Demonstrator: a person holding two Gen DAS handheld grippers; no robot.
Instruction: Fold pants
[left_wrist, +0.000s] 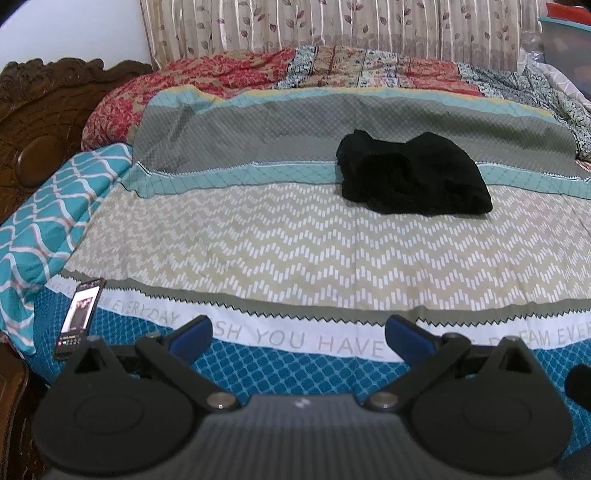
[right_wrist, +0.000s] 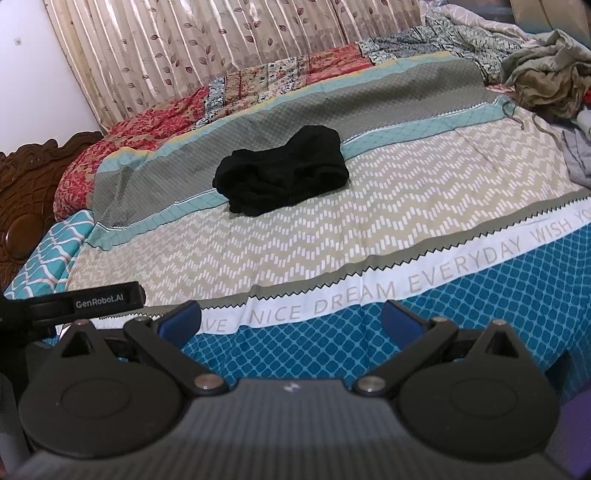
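Black pants (left_wrist: 413, 175) lie in a folded bundle on the patterned bedspread (left_wrist: 258, 240), in the middle of the bed. They also show in the right wrist view (right_wrist: 282, 171). My left gripper (left_wrist: 299, 332) is open and empty, held back near the bed's front edge, well short of the pants. My right gripper (right_wrist: 291, 321) is open and empty too, also near the front edge. Part of the left gripper's body (right_wrist: 74, 302) shows at the left of the right wrist view.
A phone (left_wrist: 79, 317) lies at the front left of the bed beside a teal pillow (left_wrist: 51, 218). A carved wooden headboard (left_wrist: 40, 110) stands at the left. A heap of loose clothes (right_wrist: 546, 88) lies at the far right. A curtain (right_wrist: 221, 48) hangs behind the bed.
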